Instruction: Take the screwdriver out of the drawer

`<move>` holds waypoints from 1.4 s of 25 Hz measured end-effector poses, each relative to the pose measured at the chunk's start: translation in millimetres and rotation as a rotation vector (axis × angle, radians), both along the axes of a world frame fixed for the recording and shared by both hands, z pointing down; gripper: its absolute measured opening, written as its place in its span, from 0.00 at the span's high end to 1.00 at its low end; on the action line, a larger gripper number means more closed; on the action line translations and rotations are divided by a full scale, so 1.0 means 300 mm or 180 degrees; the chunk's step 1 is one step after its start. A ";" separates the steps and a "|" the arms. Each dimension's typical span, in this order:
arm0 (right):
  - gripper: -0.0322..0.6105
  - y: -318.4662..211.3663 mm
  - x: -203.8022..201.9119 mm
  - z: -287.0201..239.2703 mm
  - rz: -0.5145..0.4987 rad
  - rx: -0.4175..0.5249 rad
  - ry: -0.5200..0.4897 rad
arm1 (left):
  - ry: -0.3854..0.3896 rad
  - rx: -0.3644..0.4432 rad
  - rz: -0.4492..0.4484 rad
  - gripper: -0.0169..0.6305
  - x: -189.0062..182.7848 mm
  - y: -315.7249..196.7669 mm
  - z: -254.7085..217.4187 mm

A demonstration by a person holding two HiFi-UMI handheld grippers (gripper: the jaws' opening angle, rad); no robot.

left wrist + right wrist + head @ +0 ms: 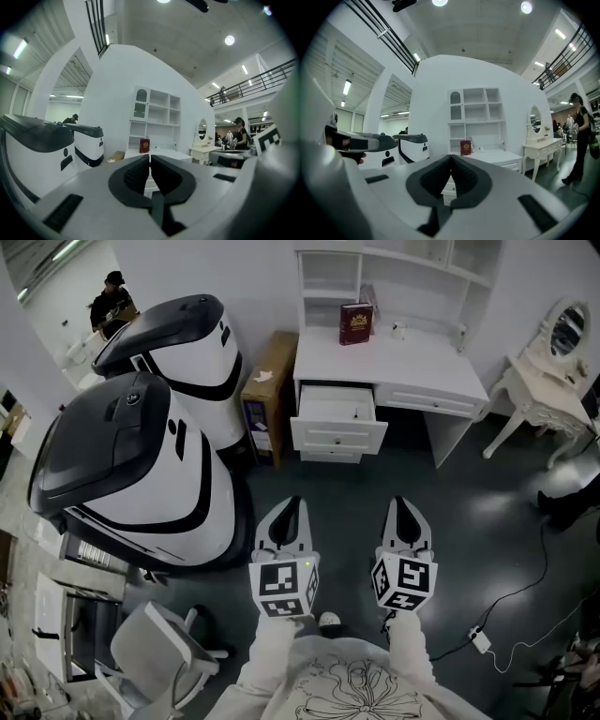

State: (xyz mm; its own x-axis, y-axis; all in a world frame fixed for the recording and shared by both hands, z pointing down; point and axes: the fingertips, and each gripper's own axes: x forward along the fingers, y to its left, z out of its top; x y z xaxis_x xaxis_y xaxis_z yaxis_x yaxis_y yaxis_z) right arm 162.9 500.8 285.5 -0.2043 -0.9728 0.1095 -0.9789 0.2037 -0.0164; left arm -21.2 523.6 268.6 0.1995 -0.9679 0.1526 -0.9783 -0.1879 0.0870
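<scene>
White desk (394,367), drawer (337,437) at its left end pulled open; screwdriver too small to make out inside. Left gripper (291,503) and right gripper (401,503) clenched, empty, side by side over dark floor (469,521), well short of drawer.

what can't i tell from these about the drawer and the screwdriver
- Head view: the open drawer is too small to show whether a screwdriver lies inside.
- Left gripper view: the shut left gripper blocks most of the drawer.
- Right gripper view: the shut right gripper does the same.
</scene>
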 end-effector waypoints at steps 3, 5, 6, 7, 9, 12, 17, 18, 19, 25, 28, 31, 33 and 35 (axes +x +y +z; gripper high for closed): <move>0.95 -0.006 0.014 0.010 -0.0030 -0.0005 -0.0017 | 0.0000 -0.0014 -0.0027 0.95 0.015 -0.001 0.014; 0.95 -0.013 0.015 0.022 -0.0053 -0.0021 -0.0018 | -0.0010 -0.0034 -0.0044 0.95 0.020 -0.007 0.025; 0.95 -0.017 0.014 0.028 -0.0064 -0.0032 -0.0017 | -0.0017 -0.0047 -0.0051 0.95 0.021 -0.012 0.030; 0.95 -0.022 0.014 0.032 -0.0071 -0.0039 -0.0017 | -0.0021 -0.0058 -0.0057 0.95 0.022 -0.017 0.033; 0.95 -0.039 0.018 0.033 -0.0071 -0.0038 -0.0021 | -0.0021 -0.0068 -0.0064 0.95 0.026 -0.033 0.034; 0.95 -0.071 0.026 0.036 -0.0065 -0.0038 -0.0037 | -0.0032 -0.0086 -0.0066 0.95 0.030 -0.065 0.040; 0.95 -0.156 0.036 0.052 -0.0025 -0.0054 -0.0055 | -0.0048 -0.0099 -0.0031 0.95 0.036 -0.160 0.055; 0.95 -0.180 0.038 0.054 -0.0011 -0.0053 -0.0059 | -0.0048 -0.0098 -0.0014 0.95 0.039 -0.187 0.057; 0.95 -0.207 0.039 0.055 0.0001 -0.0050 -0.0062 | -0.0046 -0.0092 0.0004 0.95 0.041 -0.217 0.057; 0.95 -0.402 0.033 0.047 0.0077 -0.0024 -0.0037 | -0.0038 -0.0039 0.0110 0.95 0.041 -0.431 0.042; 0.95 -0.511 0.020 0.037 0.0127 -0.0030 -0.0034 | -0.0029 -0.0042 0.0160 0.95 0.027 -0.546 0.034; 0.95 -0.622 0.002 0.026 0.0187 -0.0023 -0.0015 | -0.0031 -0.0040 0.0213 0.95 0.006 -0.666 0.025; 0.95 -0.694 -0.013 0.020 0.0209 -0.0016 -0.0004 | -0.0027 -0.0030 0.0235 0.95 -0.011 -0.745 0.017; 0.95 -0.761 -0.025 0.019 0.0233 -0.0024 -0.0017 | -0.0019 -0.0031 0.0261 0.95 -0.024 -0.818 0.015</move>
State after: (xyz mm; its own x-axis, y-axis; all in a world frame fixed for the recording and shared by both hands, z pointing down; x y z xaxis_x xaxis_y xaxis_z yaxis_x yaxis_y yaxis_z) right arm 155.3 272.5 291.3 -0.1332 -0.9843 0.1161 -0.9911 0.1315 -0.0229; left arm -28.4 278.2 273.1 0.2770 -0.9469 0.1634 -0.9602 -0.2665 0.0833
